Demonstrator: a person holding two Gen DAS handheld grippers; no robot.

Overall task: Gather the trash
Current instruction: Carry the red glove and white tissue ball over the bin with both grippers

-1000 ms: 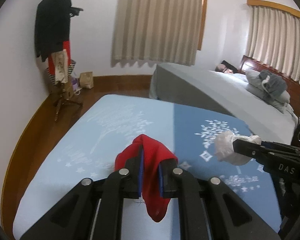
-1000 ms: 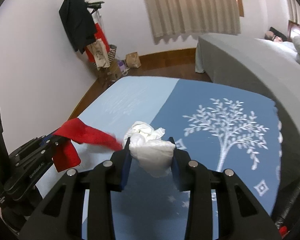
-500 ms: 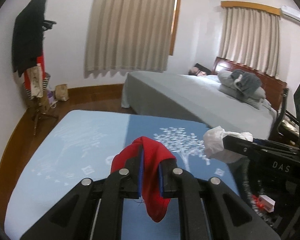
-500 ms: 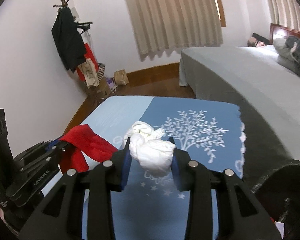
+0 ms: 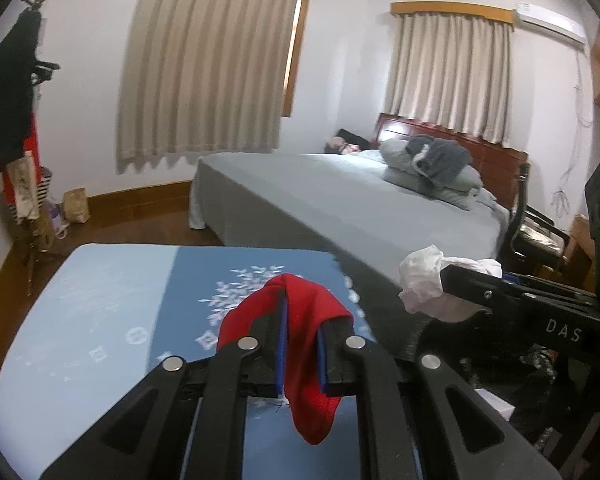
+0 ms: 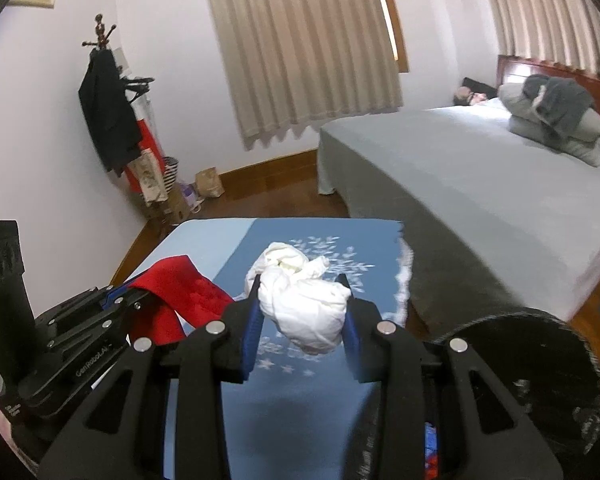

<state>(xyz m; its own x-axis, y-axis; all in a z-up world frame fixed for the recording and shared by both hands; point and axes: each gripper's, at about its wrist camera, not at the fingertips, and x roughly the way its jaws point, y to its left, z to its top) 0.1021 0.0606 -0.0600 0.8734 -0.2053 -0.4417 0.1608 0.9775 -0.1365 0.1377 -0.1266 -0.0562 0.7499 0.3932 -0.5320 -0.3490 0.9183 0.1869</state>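
Both clamped: left gripper [image 5: 300, 344] on red cloth [image 5: 312, 400], right gripper [image 6: 302, 312] on white wad [image 6: 304, 308]; bin [image 6: 540, 360] interior hidden.

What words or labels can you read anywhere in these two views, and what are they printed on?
"DAS": white letters on the black body of the right tool, seen from the left wrist.
"GenROBOT.AI" (last letters blurred): on the left tool, seen from the right wrist.
Small white print lower on that tool: too small to read.
Paper bag by the wall: no legible print.
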